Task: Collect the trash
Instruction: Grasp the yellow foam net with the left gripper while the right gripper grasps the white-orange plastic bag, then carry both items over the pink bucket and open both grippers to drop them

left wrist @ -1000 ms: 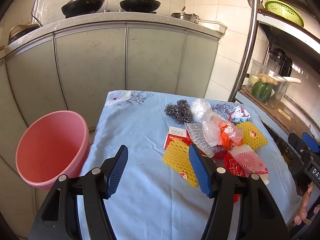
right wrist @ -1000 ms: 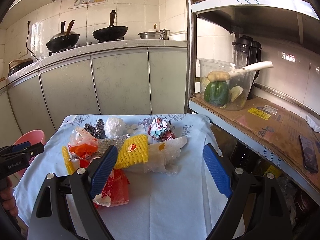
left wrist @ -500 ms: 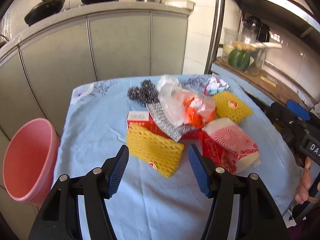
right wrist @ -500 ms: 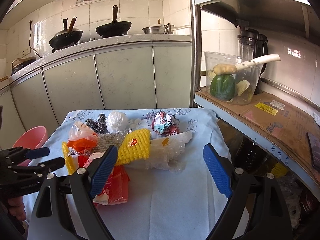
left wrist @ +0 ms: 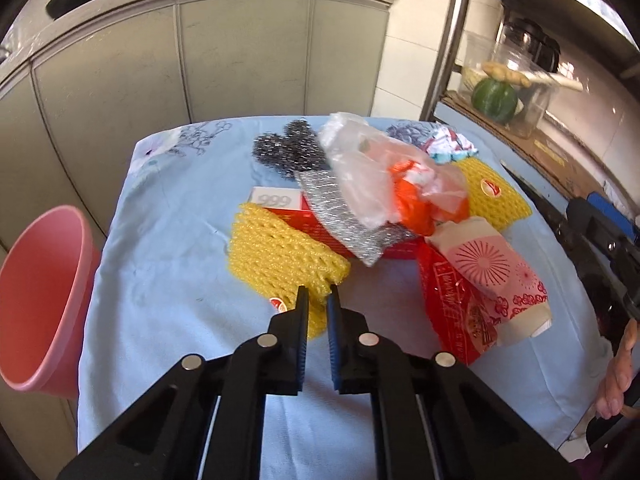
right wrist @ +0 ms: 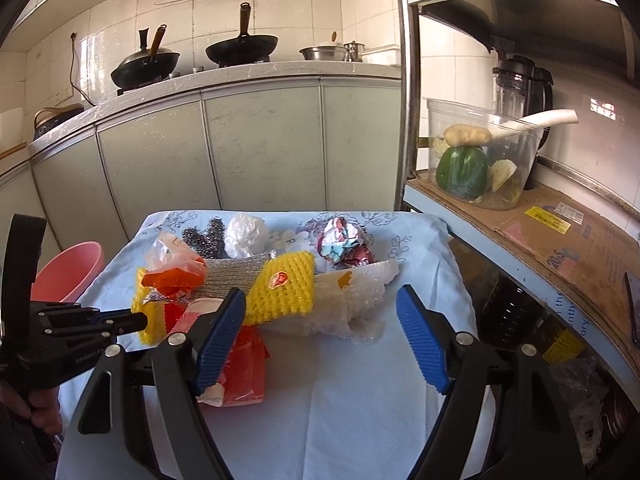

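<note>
Yellow foam net point(left wrist: 280, 256): lies flat on the blue tablecloth point(left wrist: 168, 240), at the near-left edge of the trash pile. Long axis runs from the red box point(left wrist: 304, 220) behind it down toward the left gripper point(left wrist: 317, 296). Near corner sits between the left gripper's blue pads, which are drawn in on it; that corner is partly hidden by the fingers.

Second yellow foam net point(right wrist: 282, 288): on the far side of the red box as the left camera sees it, long axis across the pile, red sticker facing up.

Pile, other items: steel scourers point(left wrist: 288, 150), clear bag with orange scraps point(left wrist: 404, 192), silver mesh point(left wrist: 340, 216), pink paper cup point(left wrist: 488, 268) on its side, open end hidden. Box underside not visible.

Pink bucket point(left wrist: 40, 300): left of the tablecloth, below table level, cut off by the frame edge.

Right gripper point(right wrist: 320, 338): held level before the pile, jaws spread wide, nothing between them. Left gripper reaches in low from the near edge.
</note>
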Demonstrator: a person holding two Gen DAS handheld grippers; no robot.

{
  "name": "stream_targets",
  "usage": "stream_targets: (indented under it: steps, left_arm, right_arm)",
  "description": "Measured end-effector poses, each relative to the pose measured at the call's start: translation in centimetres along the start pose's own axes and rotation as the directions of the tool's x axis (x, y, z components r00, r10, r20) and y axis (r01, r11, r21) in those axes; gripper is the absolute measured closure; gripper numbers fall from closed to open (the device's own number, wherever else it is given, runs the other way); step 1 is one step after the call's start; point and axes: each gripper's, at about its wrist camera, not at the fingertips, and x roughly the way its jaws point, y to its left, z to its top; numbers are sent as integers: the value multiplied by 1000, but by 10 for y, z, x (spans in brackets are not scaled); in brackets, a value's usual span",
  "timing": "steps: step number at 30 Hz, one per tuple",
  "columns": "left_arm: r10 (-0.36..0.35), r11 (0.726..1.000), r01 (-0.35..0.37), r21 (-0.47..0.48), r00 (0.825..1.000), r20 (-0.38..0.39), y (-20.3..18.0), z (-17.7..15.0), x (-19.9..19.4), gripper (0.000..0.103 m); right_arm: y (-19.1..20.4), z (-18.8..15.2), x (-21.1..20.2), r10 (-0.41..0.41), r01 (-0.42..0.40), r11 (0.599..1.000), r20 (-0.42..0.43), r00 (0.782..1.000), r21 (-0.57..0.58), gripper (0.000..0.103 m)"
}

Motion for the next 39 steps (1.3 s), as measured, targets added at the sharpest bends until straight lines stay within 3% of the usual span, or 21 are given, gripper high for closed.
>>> stream_targets:
  steps: [8, 18, 22, 27, 30, 36, 39]
  left_arm:
    - [-4, 999, 6, -38, 998, 63, 23, -1, -21, 97]
    - [-19, 998, 27, -65, 992, 126, 44, -9, -45, 98]
    - [-14, 997, 25, -77, 990, 142, 51, -13, -52, 98]
    - [-11, 996, 25, -89, 987, 162, 59, -18, -61, 98]
    - [-10, 996, 26, -90, 984, 177, 62, -21, -66, 98]
    - [-11, 995, 31, -100, 980, 197, 68, -25, -77, 98]
    - [1, 994, 23, -110, 978, 209, 71, -26, -82, 98]
  right_arm:
    - [28, 10, 2, 115, -116, 992, -28, 993, -46, 33]
    - [75, 36, 32, 268, -277, 960, -157, 950, -35, 33]
    - [81, 39, 54, 265, -274, 962, -219, 939, -12, 33]
    - [77, 32, 80, 281, -273, 959, -311, 908, 70, 33]
    - [79, 28, 81, 310, -296, 951, -322, 895, 93, 57]
    - [85, 28, 65, 316, -312, 948, -293, 902, 63, 73]
    - [87, 31, 56, 312, -310, 949, -266, 912, 50, 74]
